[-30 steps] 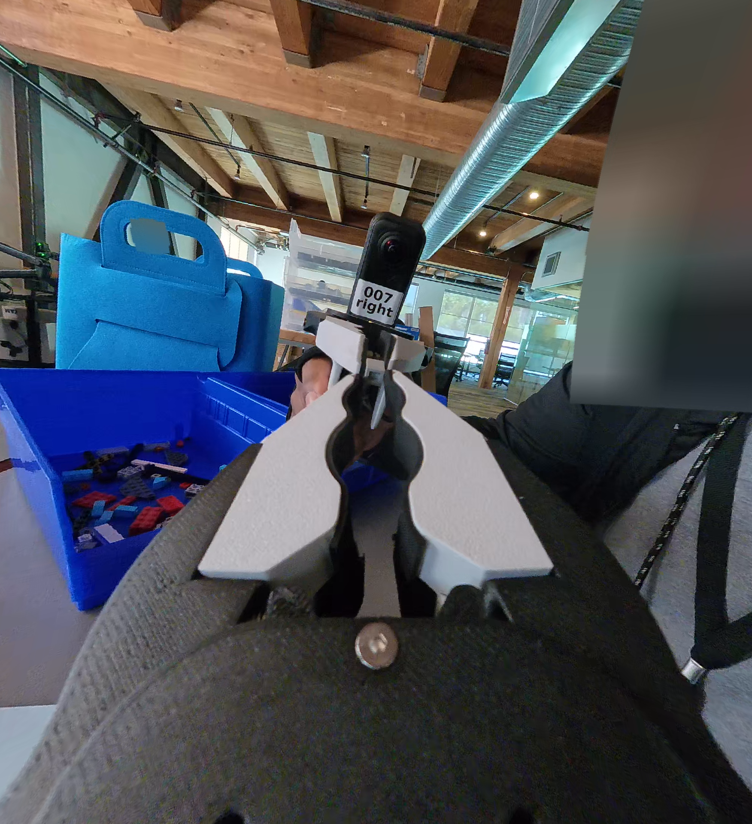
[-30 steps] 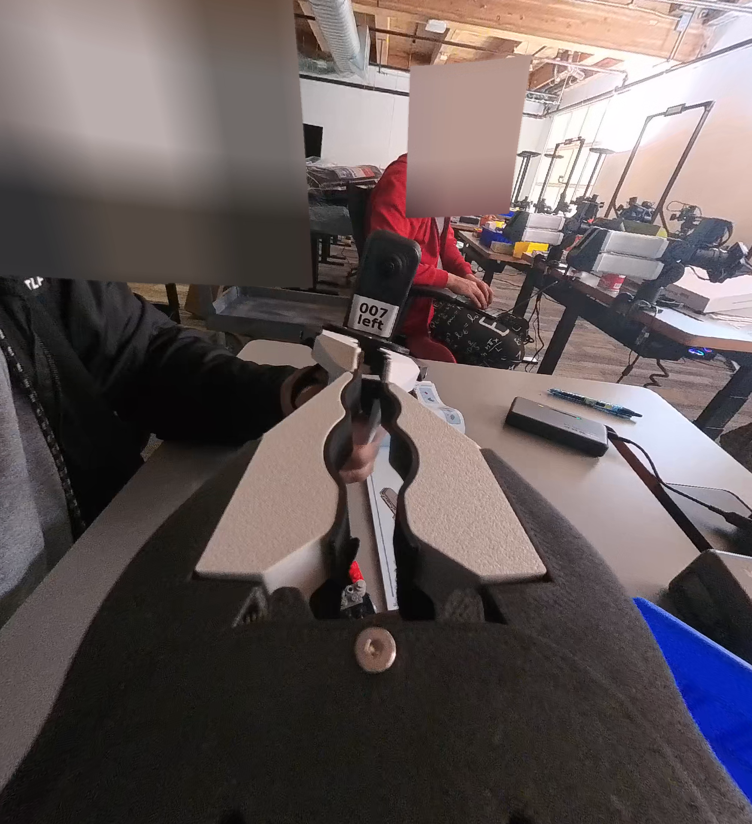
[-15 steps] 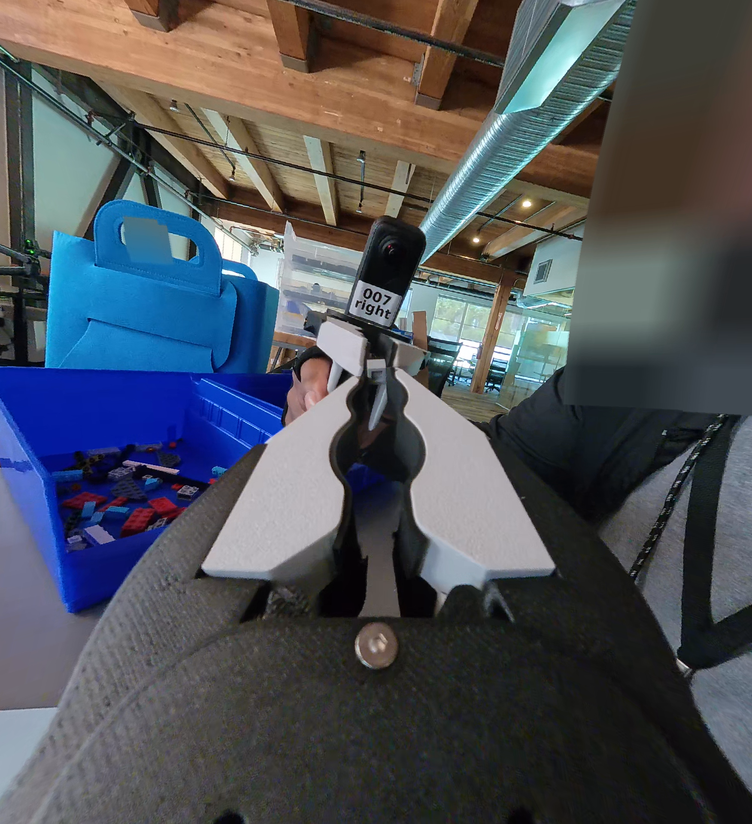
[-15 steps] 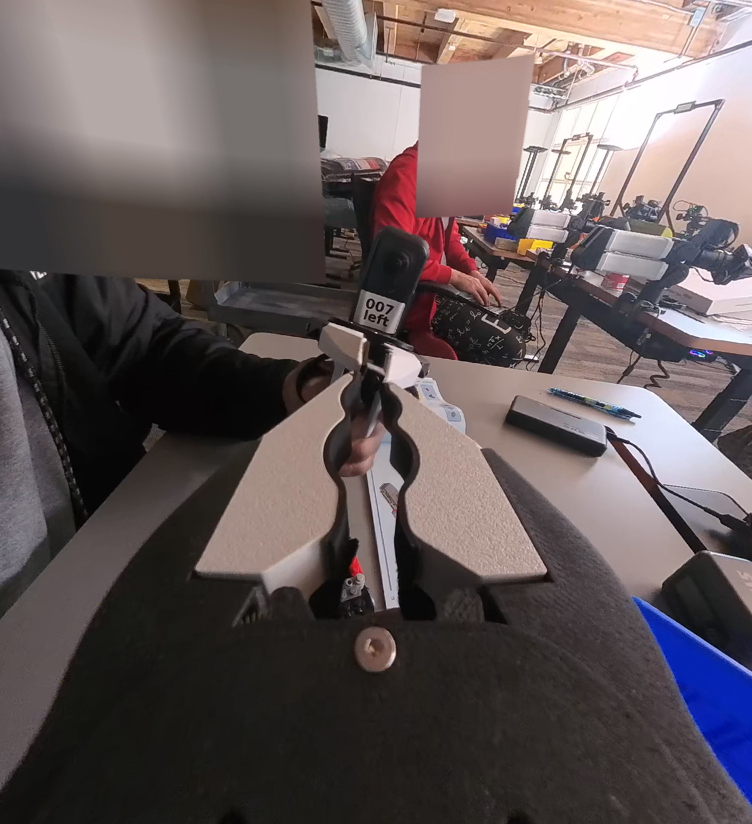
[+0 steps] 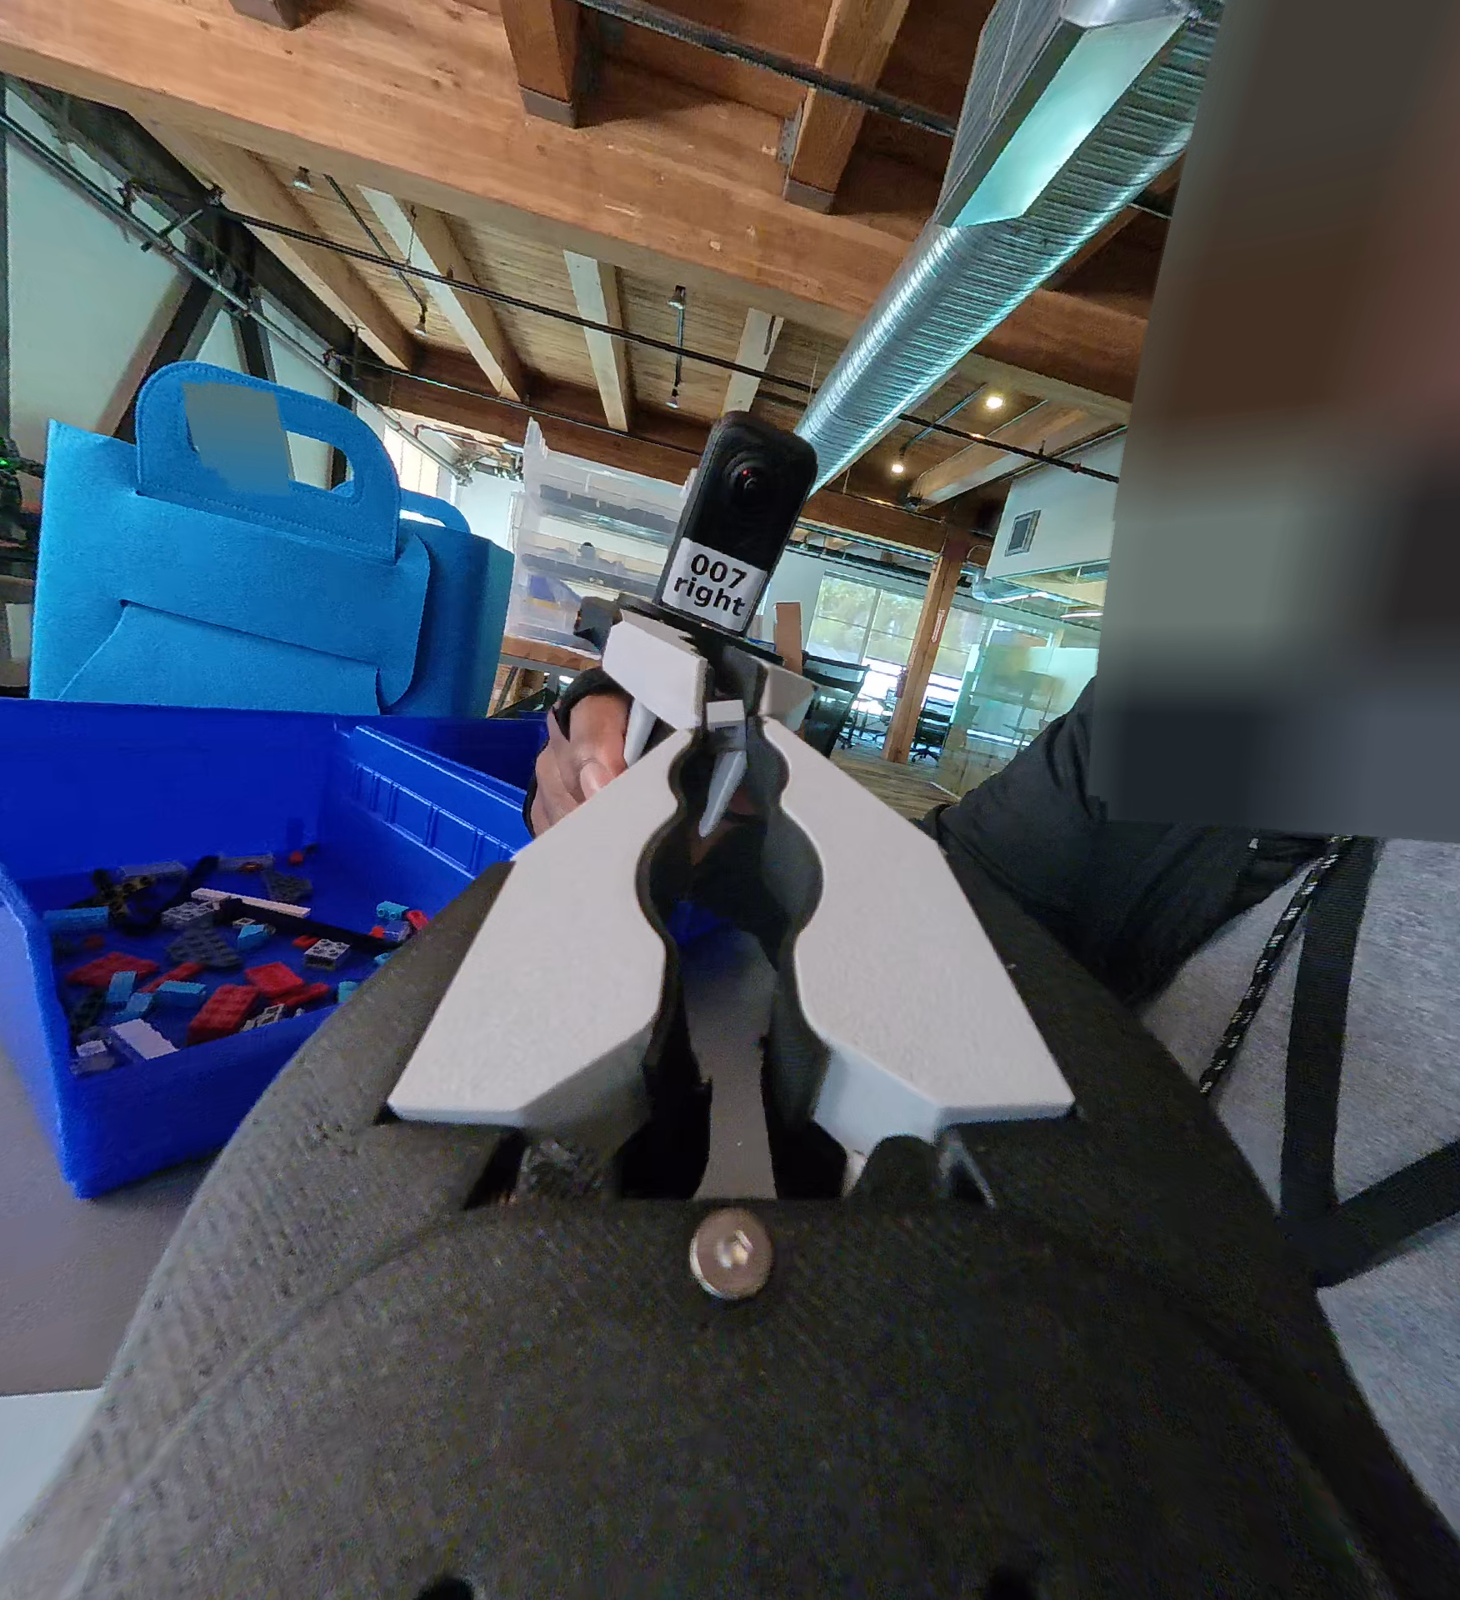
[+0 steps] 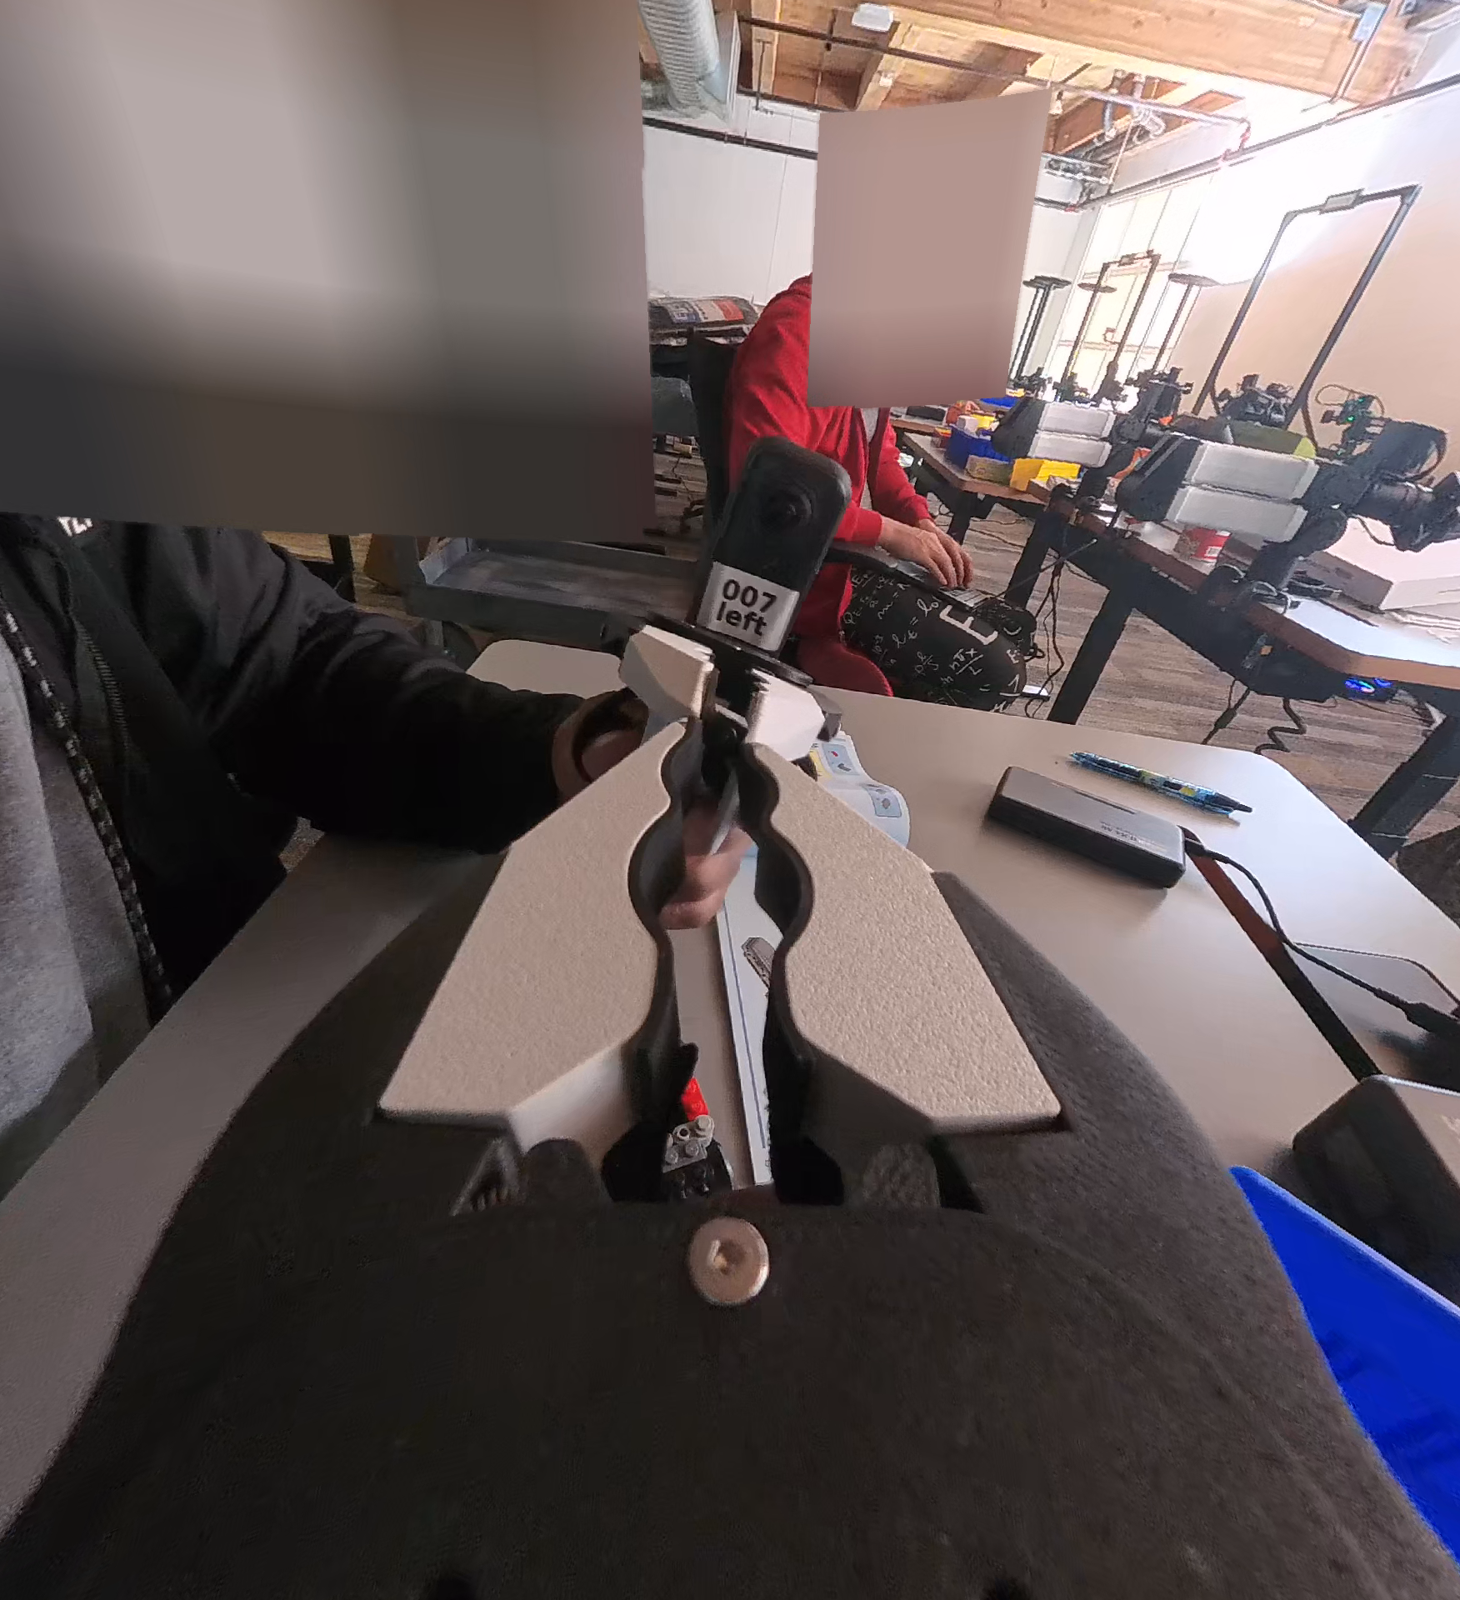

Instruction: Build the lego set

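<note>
My left gripper (image 5: 696, 736) and my right gripper (image 6: 692, 736) point at each other, tip to tip, above the grey table. Both pairs of jaws are closed at the tips, and no brick shows between them. The right gripper (image 5: 709, 701) shows beyond the left's tips, and the left gripper (image 6: 726, 701) beyond the right's. A small red, grey and black lego assembly (image 6: 692, 1134) shows through the gap under the right gripper's fingers. Loose lego pieces (image 5: 224, 961) lie in a blue bin (image 5: 190, 770) at the left.
A blue felt bag (image 5: 233, 589) stands behind the bin. An instruction sheet (image 6: 869, 801), a black power bank (image 6: 1090, 831), a pen (image 6: 1159, 779) and a dark box (image 6: 1436, 1169) lie on the table. A person in red (image 6: 796, 416) sits at another desk. My left and right fingertips are right by each other.
Both grippers stay shut and tip to tip. The views shift only slightly; nothing was taken hold of or let go.
</note>
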The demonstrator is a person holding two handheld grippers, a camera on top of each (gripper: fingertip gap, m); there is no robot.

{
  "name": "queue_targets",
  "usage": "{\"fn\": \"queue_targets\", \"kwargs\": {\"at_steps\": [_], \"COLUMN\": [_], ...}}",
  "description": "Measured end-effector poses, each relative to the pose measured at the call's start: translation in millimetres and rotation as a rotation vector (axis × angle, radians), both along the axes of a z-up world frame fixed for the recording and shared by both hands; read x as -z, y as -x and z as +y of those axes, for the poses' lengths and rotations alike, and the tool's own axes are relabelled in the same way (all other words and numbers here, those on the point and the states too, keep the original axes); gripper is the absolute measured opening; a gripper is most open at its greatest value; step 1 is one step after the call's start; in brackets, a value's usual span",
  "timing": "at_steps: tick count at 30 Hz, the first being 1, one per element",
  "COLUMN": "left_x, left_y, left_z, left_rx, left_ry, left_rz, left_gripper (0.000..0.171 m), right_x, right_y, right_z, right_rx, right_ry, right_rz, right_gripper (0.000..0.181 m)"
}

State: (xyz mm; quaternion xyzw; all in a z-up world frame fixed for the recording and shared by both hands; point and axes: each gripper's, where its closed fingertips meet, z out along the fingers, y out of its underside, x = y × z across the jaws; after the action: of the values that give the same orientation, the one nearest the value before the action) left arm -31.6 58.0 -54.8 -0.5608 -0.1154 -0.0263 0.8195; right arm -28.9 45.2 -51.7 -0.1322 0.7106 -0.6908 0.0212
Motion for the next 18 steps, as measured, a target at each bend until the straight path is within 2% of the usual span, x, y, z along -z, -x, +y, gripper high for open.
{"fn": "queue_targets", "kwargs": {"at_steps": [18], "left_x": [5.7], "left_y": [-3.9], "left_z": [0.6], "left_rx": [0.162], "left_ry": [-0.036], "left_rz": [-0.136], "left_gripper": [0.008], "right_x": [5.8], "right_y": [-3.6], "right_z": [0.3], "right_rx": [-0.003], "right_ry": [-0.017], "right_rz": [0.087], "right_gripper": [0.007]}}
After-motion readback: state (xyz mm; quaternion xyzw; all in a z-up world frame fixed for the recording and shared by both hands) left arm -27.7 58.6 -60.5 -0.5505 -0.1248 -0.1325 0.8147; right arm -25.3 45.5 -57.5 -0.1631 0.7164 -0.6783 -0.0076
